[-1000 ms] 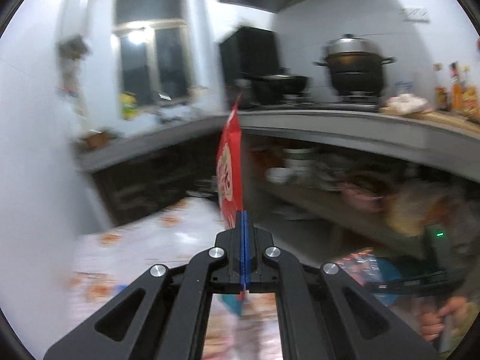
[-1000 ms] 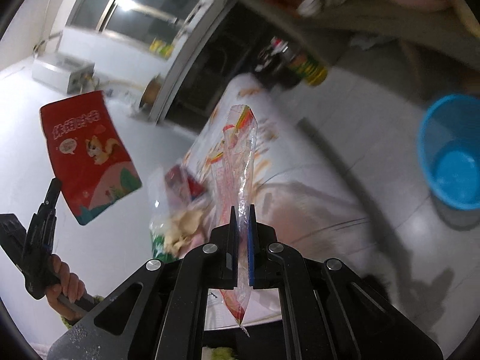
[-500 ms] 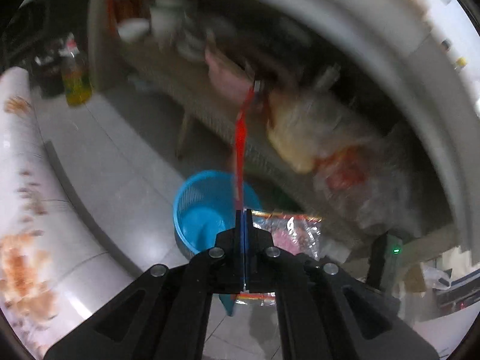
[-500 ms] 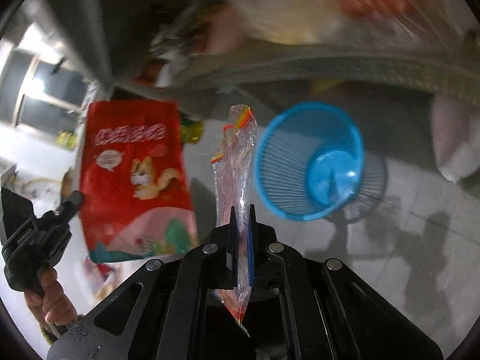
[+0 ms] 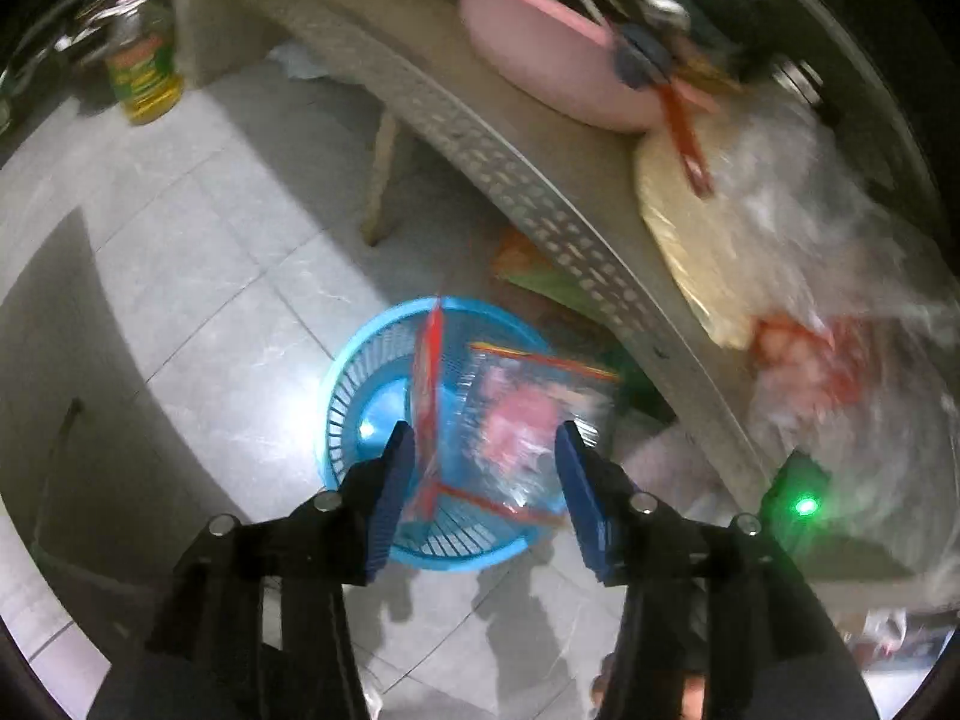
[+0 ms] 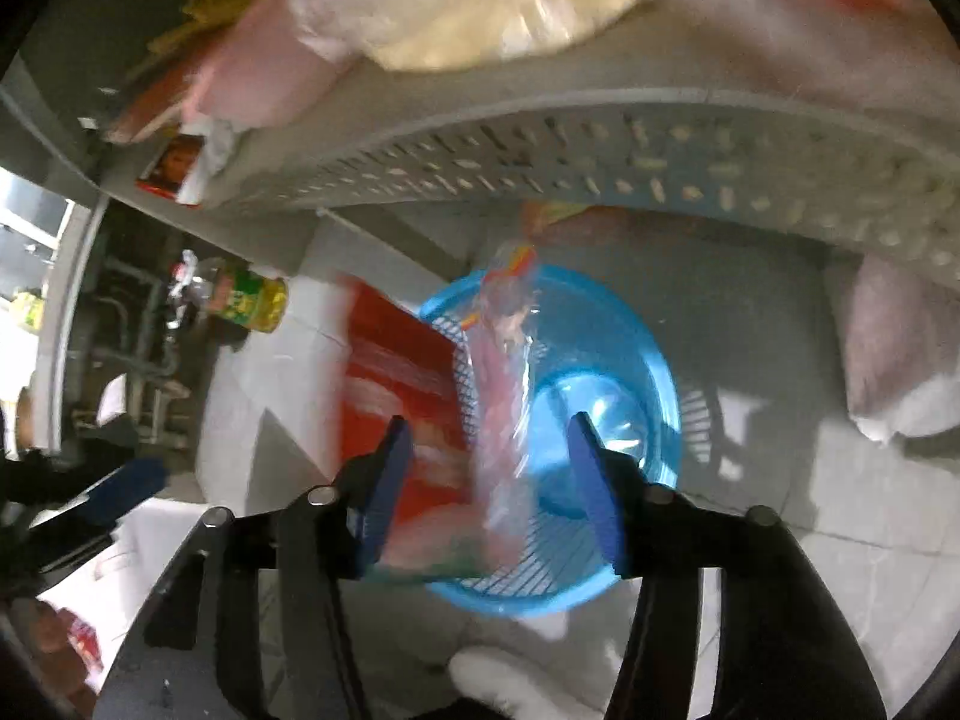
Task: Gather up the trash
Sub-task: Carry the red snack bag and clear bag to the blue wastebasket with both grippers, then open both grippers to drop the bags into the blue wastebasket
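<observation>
A round blue basket [image 5: 360,420] stands on the grey tiled floor and also shows in the right wrist view [image 6: 606,354]. My left gripper [image 5: 485,462] is open right above it. A red snack packet [image 5: 427,384] hangs edge-on between its jaws, blurred, over the basket. My right gripper [image 6: 491,450] is open above the basket too. A clear plastic bag [image 6: 501,396] is loose between its jaws, blurred. The red packet [image 6: 396,384] shows at its left, and the clear bag [image 5: 528,420] shows in the left wrist view.
A beige perforated shelf [image 5: 498,156] runs close above and behind the basket, loaded with a pink basin [image 5: 540,54] and plastic bags [image 5: 804,252]. A yellow oil bottle [image 5: 144,72] stands on the floor at the far left.
Both grippers swung from the table down over the blue basket, then opened. The red packet and the clear bag are loose and dropping toward the basket.
</observation>
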Motion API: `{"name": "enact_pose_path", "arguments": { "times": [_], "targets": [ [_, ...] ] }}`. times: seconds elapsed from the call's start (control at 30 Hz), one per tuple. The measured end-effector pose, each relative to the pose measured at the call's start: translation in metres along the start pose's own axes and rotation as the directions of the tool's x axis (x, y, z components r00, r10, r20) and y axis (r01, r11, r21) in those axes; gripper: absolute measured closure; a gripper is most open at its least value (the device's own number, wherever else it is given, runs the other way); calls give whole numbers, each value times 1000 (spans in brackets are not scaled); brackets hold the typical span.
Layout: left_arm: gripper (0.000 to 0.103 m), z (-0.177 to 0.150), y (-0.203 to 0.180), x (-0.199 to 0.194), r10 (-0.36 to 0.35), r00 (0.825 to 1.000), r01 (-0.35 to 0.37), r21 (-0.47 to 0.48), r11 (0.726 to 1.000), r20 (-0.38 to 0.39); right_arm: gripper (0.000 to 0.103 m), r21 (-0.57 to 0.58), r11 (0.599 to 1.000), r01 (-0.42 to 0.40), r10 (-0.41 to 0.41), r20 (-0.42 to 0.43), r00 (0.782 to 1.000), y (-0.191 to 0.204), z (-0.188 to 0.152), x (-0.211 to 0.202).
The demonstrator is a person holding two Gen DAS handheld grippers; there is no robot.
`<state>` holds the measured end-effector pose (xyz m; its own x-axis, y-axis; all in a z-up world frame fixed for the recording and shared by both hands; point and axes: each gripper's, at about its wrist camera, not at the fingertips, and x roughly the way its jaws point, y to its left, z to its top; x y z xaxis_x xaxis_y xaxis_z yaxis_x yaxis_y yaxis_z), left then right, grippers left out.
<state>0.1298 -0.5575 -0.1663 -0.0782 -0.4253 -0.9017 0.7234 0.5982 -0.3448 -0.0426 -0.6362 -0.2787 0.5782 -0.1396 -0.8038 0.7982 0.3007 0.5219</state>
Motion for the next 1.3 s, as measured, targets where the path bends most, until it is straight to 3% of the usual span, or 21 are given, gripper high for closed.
{"name": "enact_pose_path", "arguments": {
  "times": [0.27, 0.43, 0.6, 0.8, 0.93, 1.0, 1.03, 1.07, 1.2, 1.3],
  "targets": [
    [45, -10, 9, -48, -38, 995, 36, 20, 999, 92, 50, -16, 1000, 16, -17, -9, 1000, -9, -27, -6],
    [43, -28, 13, -98, -68, 986, 61, 52, 997, 155, 50, -55, 998, 34, -35, -6, 999, -12, -32, -18],
    [42, -58, 19, -158, -90, 974, 71, 98, 993, 208, 50, -111, 994, -12, 8, -38, 999, -1, -35, -17],
    [37, -107, 49, -233, -67, 953, 34, 115, 993, 297, 50, -251, 968, -32, -2, -131, 991, 52, -23, 30],
    [35, -142, 81, -271, -46, 938, 15, 92, 996, 343, 50, -359, 933, 10, -82, -186, 979, 89, -13, 84],
    [35, -159, 97, -284, -24, 937, -1, 72, 997, 350, 65, -422, 900, 105, -196, -178, 964, 95, -10, 114],
    [35, -167, 106, -290, -14, 934, -7, 58, 998, 356, 88, -437, 890, 128, -228, -185, 956, 94, -12, 124],
    [35, -173, 112, -292, -7, 934, -10, 46, 999, 358, 103, -442, 885, 148, -259, -202, 944, 89, -11, 137],
    [35, -199, 146, -307, 45, 926, -29, -47, 998, 374, 103, -460, 842, 282, -378, -131, 917, 60, 1, 148],
    [35, -209, 162, -314, 72, 920, -45, -79, 996, 385, 103, -471, 792, 388, -471, -66, 880, 37, 12, 146]
  ]
}}
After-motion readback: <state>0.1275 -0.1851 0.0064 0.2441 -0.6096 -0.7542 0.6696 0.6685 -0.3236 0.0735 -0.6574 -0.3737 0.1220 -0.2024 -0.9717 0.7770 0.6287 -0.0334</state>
